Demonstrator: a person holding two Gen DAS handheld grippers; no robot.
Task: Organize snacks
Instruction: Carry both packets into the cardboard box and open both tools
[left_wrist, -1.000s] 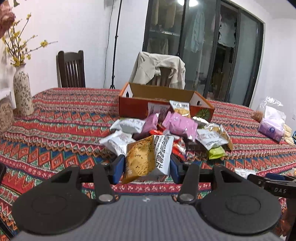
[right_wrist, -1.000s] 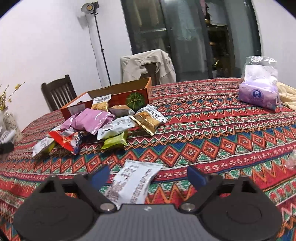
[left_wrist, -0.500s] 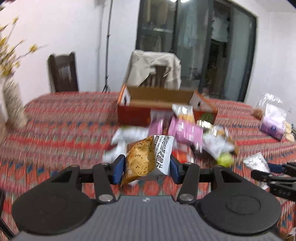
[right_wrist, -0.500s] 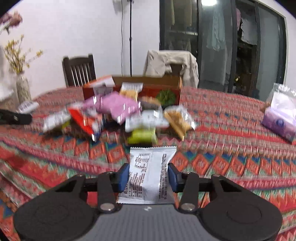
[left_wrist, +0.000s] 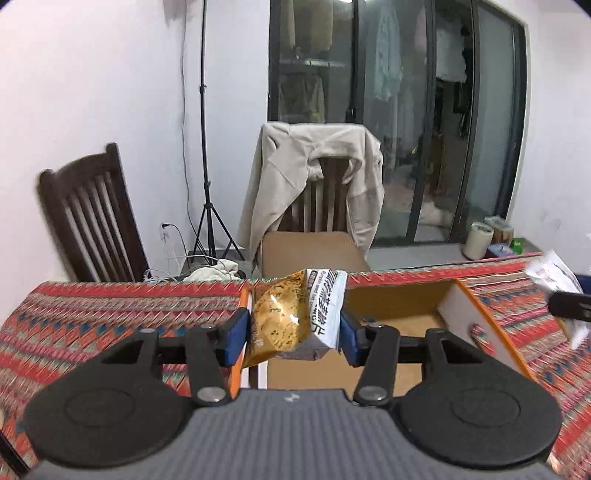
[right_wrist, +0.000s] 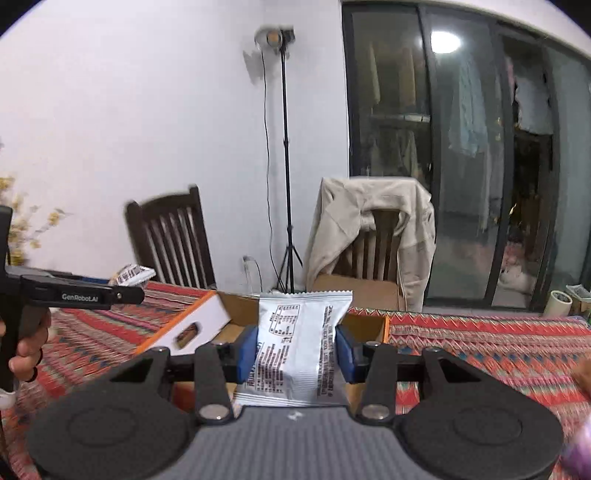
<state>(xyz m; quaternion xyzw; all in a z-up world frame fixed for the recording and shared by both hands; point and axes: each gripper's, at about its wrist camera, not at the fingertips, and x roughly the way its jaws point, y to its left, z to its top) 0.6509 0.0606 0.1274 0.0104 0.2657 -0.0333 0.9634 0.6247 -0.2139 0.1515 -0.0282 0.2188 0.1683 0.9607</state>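
My left gripper (left_wrist: 293, 334) is shut on a golden and white snack packet (left_wrist: 291, 314) and holds it above the near left corner of the open orange cardboard box (left_wrist: 476, 325). My right gripper (right_wrist: 297, 354) is shut on a white snack packet (right_wrist: 299, 347) with its printed back towards the camera, held over the same box (right_wrist: 195, 325). The left gripper also shows at the left of the right wrist view (right_wrist: 125, 286), and the right one's packet at the right edge of the left wrist view (left_wrist: 554, 273). The rest of the snack pile is out of view.
The table wears a red patterned cloth (left_wrist: 92, 314). Behind it stand a chair draped with a beige jacket (left_wrist: 317, 177), a dark wooden chair (left_wrist: 88, 221) and a light stand (left_wrist: 207, 147). Glass doors fill the back wall.
Both grippers have lifted their packets from the table and carried them forward over the orange box. The right gripper shut on its white packet about half a second ago.
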